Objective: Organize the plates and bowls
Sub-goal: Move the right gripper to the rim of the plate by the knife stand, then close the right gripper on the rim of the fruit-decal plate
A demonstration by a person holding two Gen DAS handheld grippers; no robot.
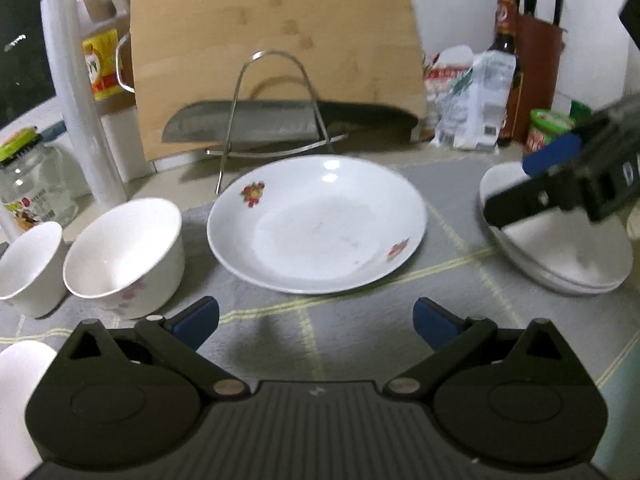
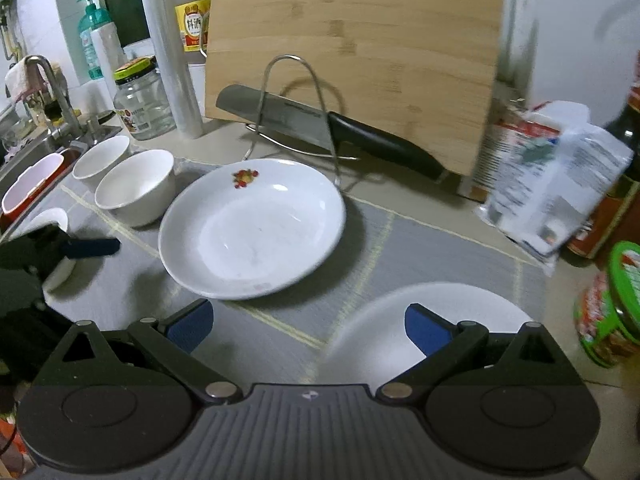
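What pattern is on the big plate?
White plate with small red flower prints on its rim; left wrist view.

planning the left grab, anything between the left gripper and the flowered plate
Nothing: in the left wrist view only bare grey mat lies between the open left gripper and the flowered plate.

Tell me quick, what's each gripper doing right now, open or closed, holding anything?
Left gripper: open, empty, pointed at the flowered plate.
Right gripper: open, holding nothing, over the rim of the white plates.
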